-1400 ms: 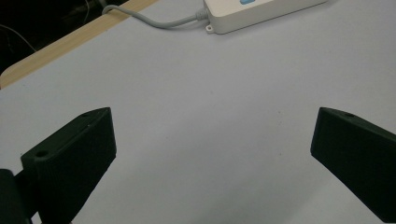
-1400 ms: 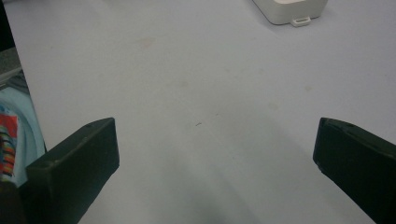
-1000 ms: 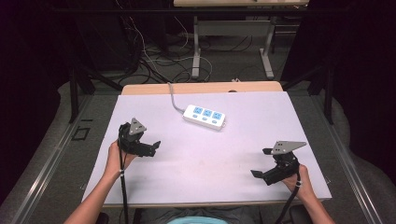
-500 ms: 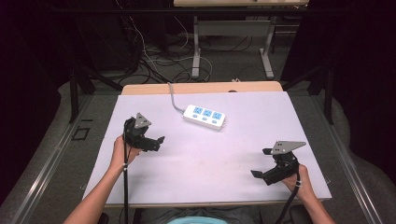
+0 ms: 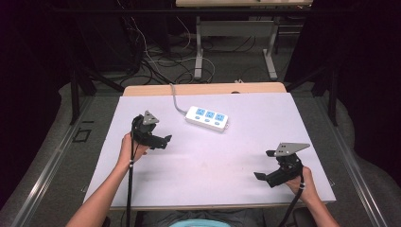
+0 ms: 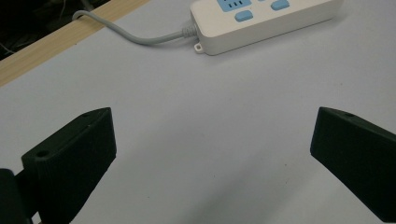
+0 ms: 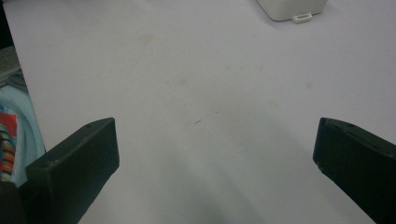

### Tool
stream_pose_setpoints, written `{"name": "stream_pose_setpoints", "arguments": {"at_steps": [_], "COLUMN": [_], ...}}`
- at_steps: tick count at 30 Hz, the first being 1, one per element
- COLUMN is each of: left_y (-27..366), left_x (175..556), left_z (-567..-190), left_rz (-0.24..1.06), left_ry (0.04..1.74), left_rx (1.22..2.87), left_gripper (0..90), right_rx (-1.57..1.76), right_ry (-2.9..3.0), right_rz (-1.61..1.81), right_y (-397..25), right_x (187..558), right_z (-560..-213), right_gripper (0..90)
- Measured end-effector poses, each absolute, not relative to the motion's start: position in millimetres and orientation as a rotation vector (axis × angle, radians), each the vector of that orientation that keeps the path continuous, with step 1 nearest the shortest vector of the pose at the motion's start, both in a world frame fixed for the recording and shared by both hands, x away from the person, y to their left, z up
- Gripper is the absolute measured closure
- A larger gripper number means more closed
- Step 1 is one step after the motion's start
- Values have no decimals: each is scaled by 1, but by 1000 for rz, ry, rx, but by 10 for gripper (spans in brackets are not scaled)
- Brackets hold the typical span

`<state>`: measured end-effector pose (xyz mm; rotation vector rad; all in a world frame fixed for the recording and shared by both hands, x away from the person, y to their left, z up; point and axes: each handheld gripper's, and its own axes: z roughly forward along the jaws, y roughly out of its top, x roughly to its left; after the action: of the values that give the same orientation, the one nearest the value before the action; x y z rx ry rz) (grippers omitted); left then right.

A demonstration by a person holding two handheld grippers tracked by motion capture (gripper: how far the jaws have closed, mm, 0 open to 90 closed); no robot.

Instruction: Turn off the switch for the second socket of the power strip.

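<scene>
Power strip (image 5: 207,118) flat on white bench (image 5: 236,156), just ahead and right of left claw (image 5: 163,140), cable running off far edge. Left claw jaws spread wide, holding nothing, aimed at strip. Right claw (image 5: 265,165) well apart from strip, jaws spread wide, holding nothing, above bare bench.

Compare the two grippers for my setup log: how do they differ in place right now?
The left gripper is closer to the power strip, up the table; the right gripper sits near the table's front edge, farther from it. Both are open, holding nothing, over the bare white surface.
</scene>
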<state>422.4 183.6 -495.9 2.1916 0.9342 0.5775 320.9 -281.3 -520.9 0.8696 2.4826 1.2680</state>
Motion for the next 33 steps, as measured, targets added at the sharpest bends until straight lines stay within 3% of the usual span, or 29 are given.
{"name": "stream_pose_setpoints", "arguments": {"at_steps": [33], "left_y": [159], "left_x": [462], "left_z": [-490], "left_rz": [563], "left_ry": [924], "left_rx": [2196], "left_gripper": [1], "right_rx": [869], "right_ry": [2489], "right_rz": [1272], "right_y": [-281], "right_x": [321], "right_z": [-521], "right_gripper": [0]}}
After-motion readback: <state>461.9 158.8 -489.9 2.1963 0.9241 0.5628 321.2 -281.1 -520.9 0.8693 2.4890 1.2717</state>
